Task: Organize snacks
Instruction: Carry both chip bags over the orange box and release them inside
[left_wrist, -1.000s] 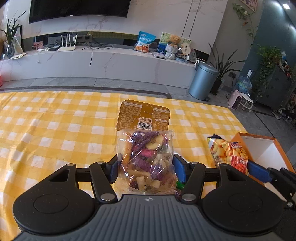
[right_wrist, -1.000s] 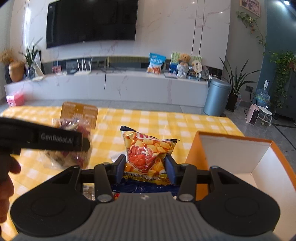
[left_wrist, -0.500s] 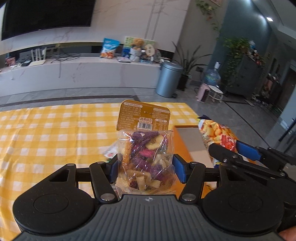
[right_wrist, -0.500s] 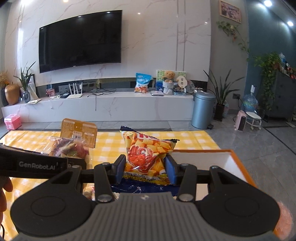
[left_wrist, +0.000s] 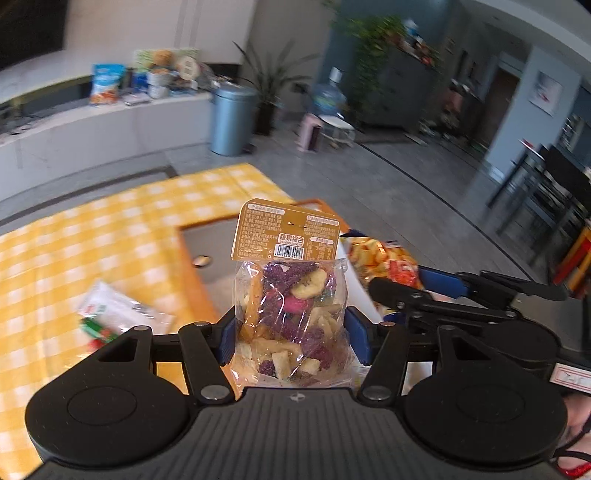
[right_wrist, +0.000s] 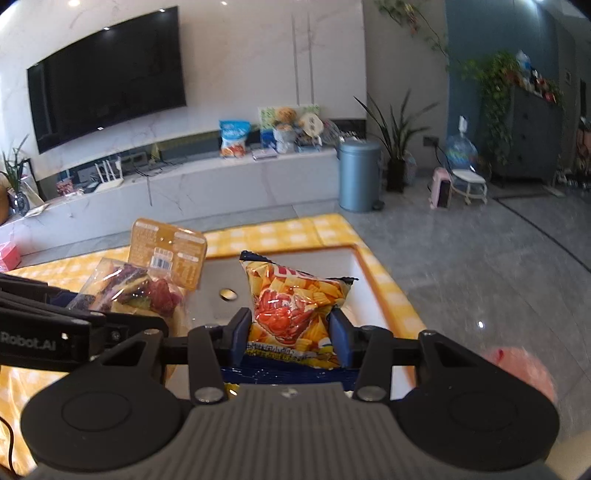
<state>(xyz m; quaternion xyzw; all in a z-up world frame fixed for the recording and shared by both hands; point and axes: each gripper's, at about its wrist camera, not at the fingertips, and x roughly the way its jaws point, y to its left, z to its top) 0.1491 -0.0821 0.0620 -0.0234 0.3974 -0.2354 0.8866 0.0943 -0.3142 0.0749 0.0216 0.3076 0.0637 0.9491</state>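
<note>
Two grippers, each clamped on a snack bag. Left gripper (left_wrist: 291, 332): blue fingers (left_wrist: 226, 338) closed against both sides of a clear plastic bag of mixed dried fruit and veg chips with a brown card header (left_wrist: 291, 314), held upright, header on top. Right gripper (right_wrist: 290, 334): fingers (right_wrist: 338, 338) closed on a yellow-orange crinkly chip bag with red crab print (right_wrist: 291, 306), upright, slightly tilted. Both bags held in the air over a shallow orange-rimmed cardboard box with white inside (right_wrist: 354, 269); dried fruit bag just left of the chip bag, close but contact unclear. Box sits at the right end of the worktop covered in yellow-and-white checked cloth (left_wrist: 74, 251). Small white sachet with red and green print (left_wrist: 110, 314) lies on the cloth left of the box. Left view is blurred
</note>
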